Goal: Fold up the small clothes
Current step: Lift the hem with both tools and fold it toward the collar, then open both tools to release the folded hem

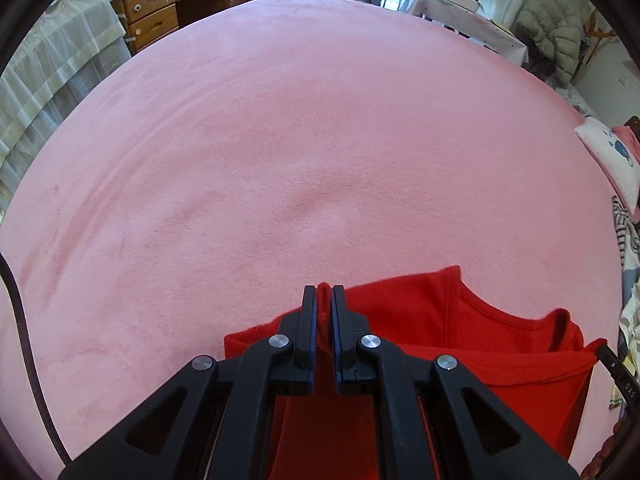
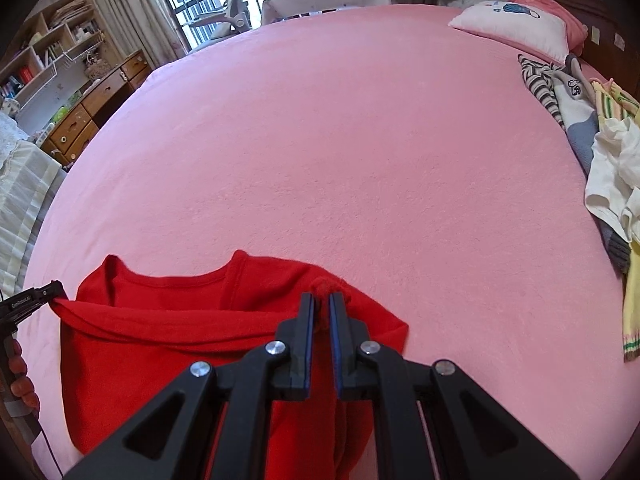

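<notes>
A small red top (image 1: 472,340) (image 2: 168,340) lies partly on the pink bed cover, its neckline facing away from me. My left gripper (image 1: 324,292) is shut on a bunched corner of the red cloth, which pokes out between its tips. My right gripper (image 2: 322,298) is shut on the opposite corner of the same garment, a red wad showing at its tips. The edge held between the two grippers is stretched over the lower layer. The left gripper's tip (image 2: 44,292) also shows in the right wrist view, and the right gripper's tip (image 1: 612,360) in the left wrist view.
The pink bed cover (image 1: 320,140) (image 2: 360,140) spreads far ahead. A pile of other clothes (image 2: 600,140) lies along the right edge, beside a white pillow (image 2: 516,26). A wooden desk (image 1: 176,4) and a draped table (image 2: 324,0) stand beyond the bed. A hand (image 2: 20,376) holds the left gripper.
</notes>
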{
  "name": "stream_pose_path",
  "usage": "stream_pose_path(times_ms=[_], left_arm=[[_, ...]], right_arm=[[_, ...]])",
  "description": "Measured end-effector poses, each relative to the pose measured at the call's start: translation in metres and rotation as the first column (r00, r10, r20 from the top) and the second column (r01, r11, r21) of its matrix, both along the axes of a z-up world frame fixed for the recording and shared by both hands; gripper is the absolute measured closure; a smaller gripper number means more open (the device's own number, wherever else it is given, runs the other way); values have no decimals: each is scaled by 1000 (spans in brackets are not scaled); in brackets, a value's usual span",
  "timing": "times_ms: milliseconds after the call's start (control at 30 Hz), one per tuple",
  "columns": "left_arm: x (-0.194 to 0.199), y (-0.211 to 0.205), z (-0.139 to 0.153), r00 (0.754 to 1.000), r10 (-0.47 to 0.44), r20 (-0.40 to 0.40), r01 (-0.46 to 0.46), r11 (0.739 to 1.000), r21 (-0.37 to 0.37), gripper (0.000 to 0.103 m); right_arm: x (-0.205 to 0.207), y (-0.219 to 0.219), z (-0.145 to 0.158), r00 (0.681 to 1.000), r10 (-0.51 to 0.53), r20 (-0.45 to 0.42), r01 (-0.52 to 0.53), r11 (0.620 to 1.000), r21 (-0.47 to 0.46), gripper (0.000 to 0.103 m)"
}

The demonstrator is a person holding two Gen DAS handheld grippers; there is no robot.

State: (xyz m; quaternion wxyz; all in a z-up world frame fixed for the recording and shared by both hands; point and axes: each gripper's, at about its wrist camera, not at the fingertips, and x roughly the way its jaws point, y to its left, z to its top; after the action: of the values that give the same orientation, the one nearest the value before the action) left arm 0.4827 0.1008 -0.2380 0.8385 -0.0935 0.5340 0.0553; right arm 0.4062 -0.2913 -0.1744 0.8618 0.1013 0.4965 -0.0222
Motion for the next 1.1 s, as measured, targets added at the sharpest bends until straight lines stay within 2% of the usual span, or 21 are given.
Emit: stream_pose_path(times_ms=[367,567,700,800,833,967,1067,1100], left_arm=[[23,2,-14,997,77,-12,-76,997,2,99],[35,-1,-25,997,75,-19,-75,997,31,100],[38,-7,-29,999,45,-20,-43,998,52,98],[36,-10,-24,1000,15,-4,-15,998,55,89],[34,-11,-21,1000,1,4,-1,998,60,83],[24,-17,-2,996,-71,49,63,988,141,63],[11,-17,14,987,-144,69,132,980,146,44],[4,-19,19,981,-182,67,170,974,148,42]], right_arm=[[25,-7,-8,999,-45,6,45,999,10,98],[34,-7,-17,999,-35,-10,35,999,-4,98],[38,-3,-13,1000,-27,-8,27,1000,-14,92],[38,-2,-4,1000,-24,18,25,999,-28,82],[37,-1,0,999,-19,31,20,999,-36,80],[28,-1,12,999,1,53,3,998,-58,80],[16,-2,19,998,32,52,-30,999,-38,80],[11,1,20,998,48,50,-46,998,-36,80]])
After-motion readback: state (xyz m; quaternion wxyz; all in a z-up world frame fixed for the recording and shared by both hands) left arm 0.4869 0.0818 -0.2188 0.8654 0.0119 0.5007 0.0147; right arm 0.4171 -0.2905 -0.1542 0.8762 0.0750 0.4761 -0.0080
